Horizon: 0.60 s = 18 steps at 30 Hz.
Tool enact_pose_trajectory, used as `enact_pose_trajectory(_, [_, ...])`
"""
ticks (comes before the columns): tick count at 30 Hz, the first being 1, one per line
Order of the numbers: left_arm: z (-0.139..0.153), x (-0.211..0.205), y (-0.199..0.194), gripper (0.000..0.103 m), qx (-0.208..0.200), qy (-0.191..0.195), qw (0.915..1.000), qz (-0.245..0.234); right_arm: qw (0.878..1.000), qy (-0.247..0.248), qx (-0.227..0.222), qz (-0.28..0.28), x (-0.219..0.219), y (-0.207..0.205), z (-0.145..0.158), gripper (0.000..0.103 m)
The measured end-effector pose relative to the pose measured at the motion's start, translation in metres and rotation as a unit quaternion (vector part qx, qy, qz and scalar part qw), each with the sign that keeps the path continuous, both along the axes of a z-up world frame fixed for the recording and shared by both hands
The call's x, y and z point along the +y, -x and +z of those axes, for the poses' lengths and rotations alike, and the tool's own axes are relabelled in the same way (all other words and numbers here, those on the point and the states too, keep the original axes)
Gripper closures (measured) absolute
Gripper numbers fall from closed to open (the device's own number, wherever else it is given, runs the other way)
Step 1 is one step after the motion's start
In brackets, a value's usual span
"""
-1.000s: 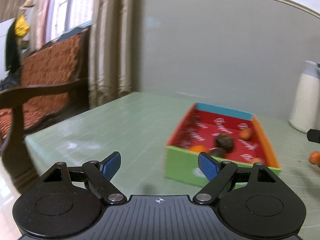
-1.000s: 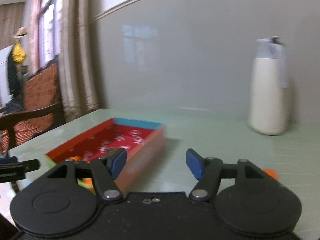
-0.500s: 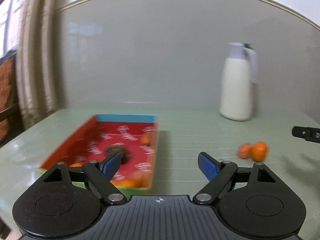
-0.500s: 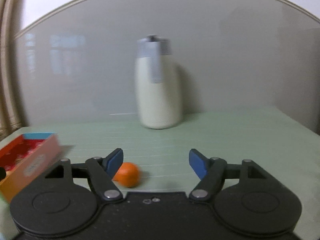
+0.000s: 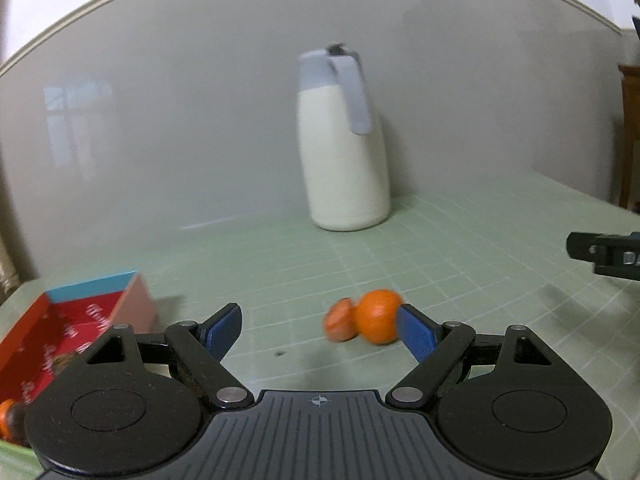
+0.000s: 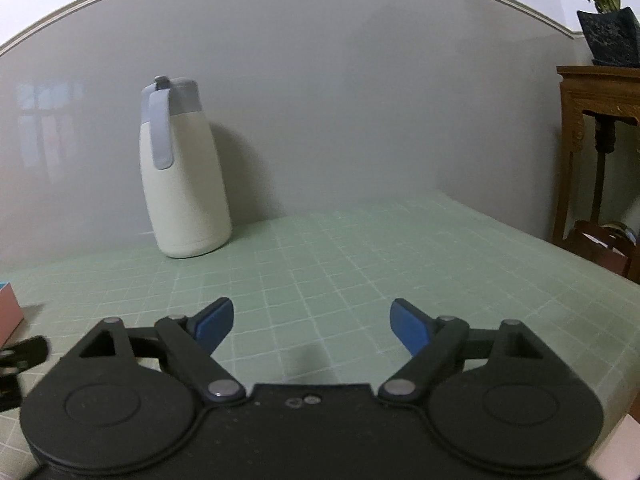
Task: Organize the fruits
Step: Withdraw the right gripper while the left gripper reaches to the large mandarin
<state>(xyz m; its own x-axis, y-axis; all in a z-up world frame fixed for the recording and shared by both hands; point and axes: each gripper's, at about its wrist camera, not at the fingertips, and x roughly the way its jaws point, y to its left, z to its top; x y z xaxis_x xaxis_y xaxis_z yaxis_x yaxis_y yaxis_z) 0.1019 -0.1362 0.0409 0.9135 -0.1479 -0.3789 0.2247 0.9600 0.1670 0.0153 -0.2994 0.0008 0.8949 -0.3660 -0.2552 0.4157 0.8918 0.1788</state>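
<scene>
In the left wrist view two orange fruits lie side by side on the green table: a larger orange (image 5: pixel 378 315) and a smaller, redder one (image 5: pixel 339 318) to its left. My left gripper (image 5: pixel 320 330) is open, with nothing between its pads; the fruits sit just beyond its right pad. The red-lined box (image 5: pixel 86 316) with a blue end wall is at lower left, with dark and orange fruit inside. The right gripper (image 5: pixel 604 254) shows at the right edge of that view. In the right wrist view my right gripper (image 6: pixel 311 322) has its jaws opening over bare table, nothing between them.
A cream thermos jug (image 5: pixel 344 148) with a grey-blue lid and handle stands by the grey wall (image 6: pixel 360 100). A wooden stand (image 6: pixel 600 132) with a potted plant (image 6: pixel 606 16) is beyond the table's right edge. The box's corner (image 6: pixel 8 304) shows at far left.
Both views have swung to the right: the box slid off to the left and the jug came toward the middle. The right gripper's jaws have widened, and the orange has left its view.
</scene>
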Motion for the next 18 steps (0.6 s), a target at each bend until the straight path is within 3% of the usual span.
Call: enact_pose_trajectory(18, [-0.024, -0.059, -0.044, 0.02, 0.048, -0.003, 0.9985, -0.025, 0.999, -0.03, -0.002, -0.025, -0.026, 0.016, -0.007, 0.018])
